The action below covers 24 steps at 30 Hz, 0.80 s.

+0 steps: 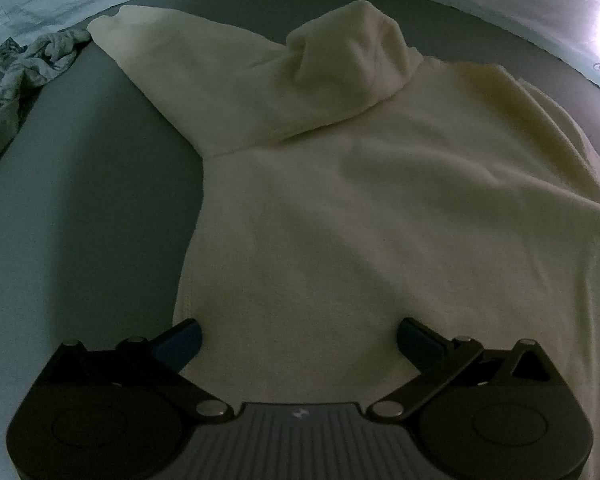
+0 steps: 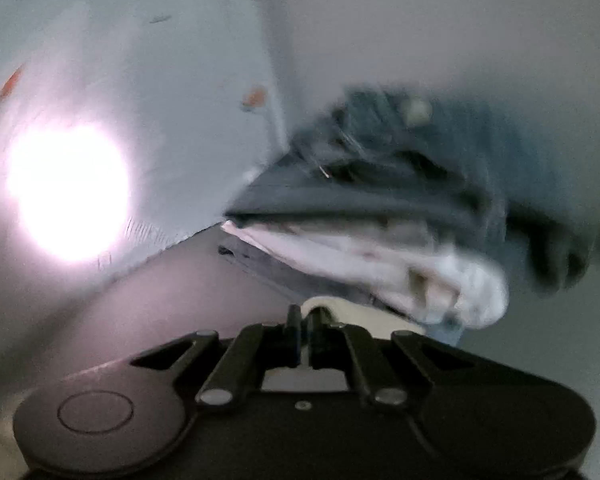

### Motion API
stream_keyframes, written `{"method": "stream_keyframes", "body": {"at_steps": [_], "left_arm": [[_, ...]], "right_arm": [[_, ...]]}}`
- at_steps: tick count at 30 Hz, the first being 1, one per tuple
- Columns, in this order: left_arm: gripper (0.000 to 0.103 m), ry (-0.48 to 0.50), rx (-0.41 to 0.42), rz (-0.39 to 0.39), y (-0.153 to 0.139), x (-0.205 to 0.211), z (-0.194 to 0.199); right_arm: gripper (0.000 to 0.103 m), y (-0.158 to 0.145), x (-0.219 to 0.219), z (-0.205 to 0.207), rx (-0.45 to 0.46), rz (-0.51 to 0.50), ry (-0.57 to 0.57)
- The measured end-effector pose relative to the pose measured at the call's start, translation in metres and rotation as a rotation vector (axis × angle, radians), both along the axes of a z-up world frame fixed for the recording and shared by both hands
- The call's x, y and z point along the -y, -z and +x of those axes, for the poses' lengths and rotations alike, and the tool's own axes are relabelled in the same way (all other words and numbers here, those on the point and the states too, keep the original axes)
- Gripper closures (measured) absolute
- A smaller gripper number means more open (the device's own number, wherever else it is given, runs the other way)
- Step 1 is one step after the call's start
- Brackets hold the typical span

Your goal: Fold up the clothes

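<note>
Cream fleece hoodie [image 1: 380, 200] flat on grey worktop [image 1: 100, 200], left gripper [image 1: 298, 338] jaws wide open, right gripper [image 2: 305, 330] jaws pinching cream fabric, sleeve fold prob next.

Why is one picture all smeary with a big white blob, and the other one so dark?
Right wrist view: the clothes pile is smeared by motion blur, and the blob is glare on the wall. Left wrist view: sharp but dim, with the hoodie in shadow, and the fisheye bends the edges.

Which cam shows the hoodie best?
Left wrist: the cream hoodie lies spread on the table, hood and one sleeve visible. Right wrist shows only a cream scrap pinched in the shut right gripper, the picture blurred.
</note>
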State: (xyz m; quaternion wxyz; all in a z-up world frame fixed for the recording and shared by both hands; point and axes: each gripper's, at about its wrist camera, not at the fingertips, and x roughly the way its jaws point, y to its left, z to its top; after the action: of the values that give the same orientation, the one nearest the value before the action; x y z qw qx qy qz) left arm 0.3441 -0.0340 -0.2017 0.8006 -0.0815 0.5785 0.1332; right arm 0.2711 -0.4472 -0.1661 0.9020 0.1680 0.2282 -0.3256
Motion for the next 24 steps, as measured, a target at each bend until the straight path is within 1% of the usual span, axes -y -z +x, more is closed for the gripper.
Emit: {"method": "stream_keyframes", "body": {"at_steps": [1,2,3,5,6,7,8,9,10,12,15,19,20,21,22,23,24], "left_arm": [[0.000,0.000,0.001,0.000,-0.001,-0.001,0.000],[0.000,0.000,0.002,0.001,-0.002,-0.004,0.000],[0.000,0.001,0.001,0.000,-0.003,-0.009,0.004],[0.000,0.005,-0.001,-0.001,-0.005,-0.027,0.022],[0.000,0.007,-0.002,-0.002,-0.006,-0.037,0.032],[0.000,0.008,-0.002,-0.002,-0.007,-0.040,0.035],[0.000,0.007,-0.002,-0.002,-0.007,-0.040,0.034],[0.000,0.007,-0.002,-0.002,-0.007,-0.040,0.034],[0.000,0.006,-0.002,-0.002,-0.007,-0.040,0.033],[0.000,0.006,-0.004,-0.002,-0.007,-0.044,0.039],[0.000,0.004,-0.002,-0.001,-0.010,-0.045,0.045],[0.000,0.005,0.014,0.004,-0.006,-0.042,0.048],[0.000,0.005,0.019,0.006,-0.005,-0.042,0.047],[0.000,0.004,0.024,0.008,-0.003,-0.040,0.048],[0.000,0.003,0.028,0.009,-0.002,-0.039,0.047],[0.000,0.002,0.030,0.010,-0.002,-0.039,0.048],[0.000,0.001,0.031,0.010,-0.001,-0.038,0.048]], "right_arm": [[0.100,0.004,-0.007,-0.003,-0.037,-0.010,0.000],[0.099,0.016,-0.006,-0.007,-0.087,0.030,0.022],[0.098,0.028,-0.004,-0.010,-0.136,0.091,0.055],[0.094,0.052,0.005,-0.020,-0.206,0.260,0.131],[0.090,0.058,0.010,-0.027,-0.209,0.325,0.169],[0.085,0.060,0.013,-0.033,-0.198,0.353,0.200],[0.075,0.061,0.017,-0.039,-0.189,0.368,0.228],[0.067,0.058,0.019,-0.040,-0.187,0.338,0.249],[0.066,0.055,0.021,-0.042,-0.186,0.308,0.269],[0.056,0.050,0.025,-0.042,-0.184,0.254,0.299],[0.049,0.054,0.041,-0.040,-0.201,0.213,0.326],[0.045,0.060,0.054,-0.039,-0.272,0.171,0.337],[0.046,0.063,0.056,-0.038,-0.285,0.176,0.318],[0.054,0.064,0.057,-0.038,-0.287,0.187,0.294],[0.059,0.063,0.055,-0.040,-0.283,0.185,0.269],[0.086,0.063,0.054,-0.040,-0.279,0.169,0.235],[0.098,0.062,0.052,-0.040,-0.287,0.149,0.200]]}}
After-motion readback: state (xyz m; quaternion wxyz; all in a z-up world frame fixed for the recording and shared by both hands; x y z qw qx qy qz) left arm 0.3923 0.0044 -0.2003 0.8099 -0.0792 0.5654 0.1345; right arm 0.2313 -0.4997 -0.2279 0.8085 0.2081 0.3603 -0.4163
